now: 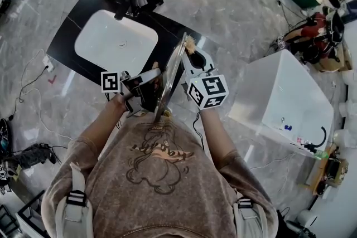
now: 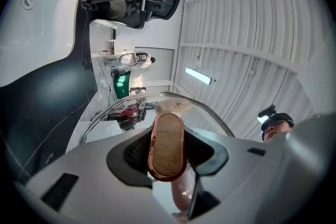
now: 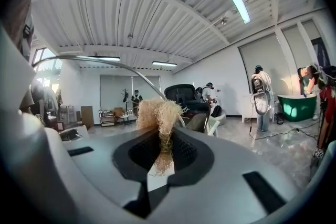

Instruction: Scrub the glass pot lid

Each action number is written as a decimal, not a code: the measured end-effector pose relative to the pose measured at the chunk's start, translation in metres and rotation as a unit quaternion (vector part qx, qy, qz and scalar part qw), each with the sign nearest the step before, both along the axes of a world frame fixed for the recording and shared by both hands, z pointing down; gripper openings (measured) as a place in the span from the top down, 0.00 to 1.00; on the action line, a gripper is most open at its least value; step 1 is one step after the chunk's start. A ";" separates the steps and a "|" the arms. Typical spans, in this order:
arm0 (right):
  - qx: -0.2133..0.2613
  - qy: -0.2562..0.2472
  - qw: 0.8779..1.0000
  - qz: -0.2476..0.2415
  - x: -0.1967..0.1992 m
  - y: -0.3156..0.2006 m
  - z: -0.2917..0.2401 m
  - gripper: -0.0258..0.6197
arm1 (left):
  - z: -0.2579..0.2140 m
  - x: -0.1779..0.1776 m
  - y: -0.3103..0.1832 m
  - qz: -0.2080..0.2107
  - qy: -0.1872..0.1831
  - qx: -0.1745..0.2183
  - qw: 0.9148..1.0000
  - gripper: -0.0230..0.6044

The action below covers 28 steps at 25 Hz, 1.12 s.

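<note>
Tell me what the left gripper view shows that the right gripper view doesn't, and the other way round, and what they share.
Only the left gripper view: the left gripper shut on the oval handle of the glass lid.
Only the right gripper view: the right gripper pinching the straw-coloured scrubber between its jaws, and people standing in the room behind.
Both: the lid's curved rim, and the scrubber's tuft, which the left gripper view shows through the glass.
</note>
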State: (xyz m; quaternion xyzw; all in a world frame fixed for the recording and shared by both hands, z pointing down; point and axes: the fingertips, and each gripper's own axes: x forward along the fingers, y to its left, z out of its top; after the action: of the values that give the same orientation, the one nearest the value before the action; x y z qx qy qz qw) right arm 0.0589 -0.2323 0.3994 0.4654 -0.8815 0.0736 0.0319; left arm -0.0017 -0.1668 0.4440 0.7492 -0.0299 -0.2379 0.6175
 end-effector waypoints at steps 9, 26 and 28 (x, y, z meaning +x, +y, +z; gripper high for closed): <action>-0.053 0.003 0.998 0.024 0.011 -0.021 0.045 0.89 | -0.004 0.002 -0.001 0.006 0.005 0.012 1.000 0.67; -0.137 0.038 0.990 0.013 0.005 -0.014 0.126 0.89 | -0.008 -0.003 -0.013 -0.015 0.030 -0.001 0.999 0.67; -0.144 0.042 0.989 0.005 0.002 -0.011 0.133 0.89 | -0.008 -0.005 -0.016 -0.020 0.031 -0.002 0.999 0.67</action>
State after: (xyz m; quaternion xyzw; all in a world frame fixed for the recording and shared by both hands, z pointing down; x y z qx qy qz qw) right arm 0.0606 -0.2436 0.5328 0.4632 -0.8570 0.1808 0.1351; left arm -0.0067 -0.1824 0.4365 0.7393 -0.0259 -0.2732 0.6149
